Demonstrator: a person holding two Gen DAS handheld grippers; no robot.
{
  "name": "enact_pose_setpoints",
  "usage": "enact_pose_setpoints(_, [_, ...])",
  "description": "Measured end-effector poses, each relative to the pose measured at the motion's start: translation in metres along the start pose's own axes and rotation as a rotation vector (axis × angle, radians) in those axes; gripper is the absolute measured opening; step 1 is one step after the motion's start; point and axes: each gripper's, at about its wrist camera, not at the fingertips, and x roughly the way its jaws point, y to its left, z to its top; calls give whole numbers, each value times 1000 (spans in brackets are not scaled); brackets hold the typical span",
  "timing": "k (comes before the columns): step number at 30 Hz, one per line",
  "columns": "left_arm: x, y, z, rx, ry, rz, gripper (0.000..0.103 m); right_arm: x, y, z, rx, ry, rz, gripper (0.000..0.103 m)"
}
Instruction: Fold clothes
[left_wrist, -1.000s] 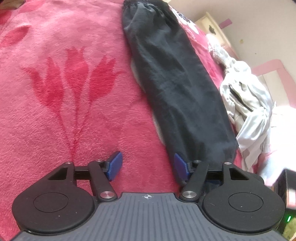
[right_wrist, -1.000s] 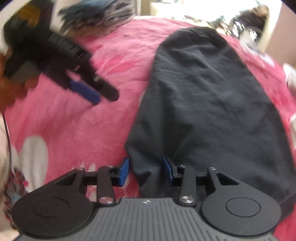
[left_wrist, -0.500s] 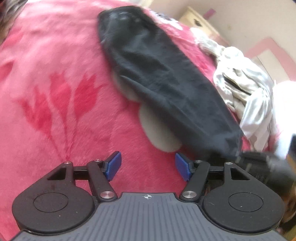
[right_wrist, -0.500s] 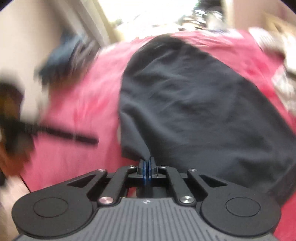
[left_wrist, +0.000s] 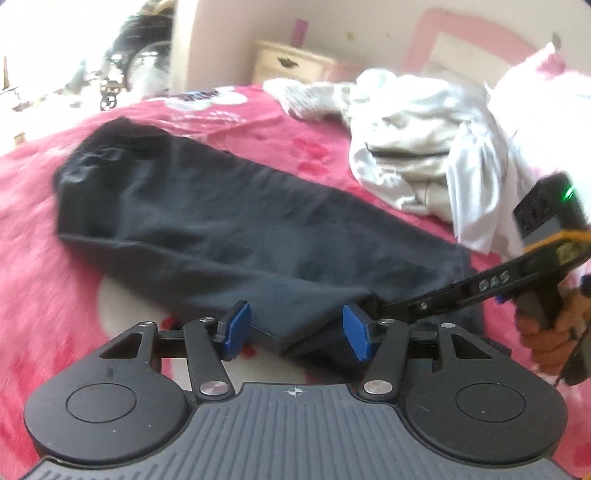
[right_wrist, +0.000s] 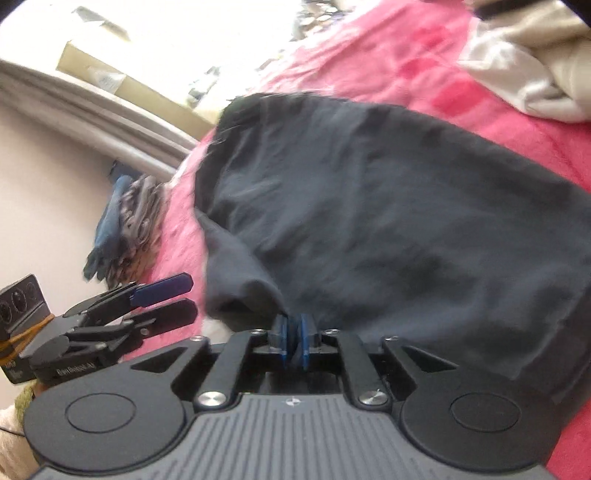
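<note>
A black garment lies lengthwise on the pink blanket. In the left wrist view its near corner sits between the blue pads of my left gripper. That gripper's jaws are closing but stand well apart and do not press the cloth. One finger of the right gripper reaches the same end from the right, held by a hand. In the right wrist view my right gripper has a bunched edge of the black garment pinched between its pads, which are easing apart. The left gripper hovers at the left.
A heap of white clothes lies on the blanket beyond the garment, with a pale pillow to its right. A cream dresser stands by the far wall. Folded blue and grey clothes sit near the bed's edge.
My right gripper went from open around the garment's edge to pinching it and has rolled. My left gripper moved right onto the garment's near corner and its jaws narrowed.
</note>
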Motion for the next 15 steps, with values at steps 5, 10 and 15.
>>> enact_pose_setpoints(5, [26,6,6,-27,37,15,53,-43,4,-1,-48,-140,-92,32])
enact_pose_setpoints(10, [35,15,10,-74,43,9,54,-67,60,-25,-359,-128,-114,32])
enact_pose_setpoints(15, [41,23,13,-130,59,-8,54,-37,71,-44,-430,14,-176,33])
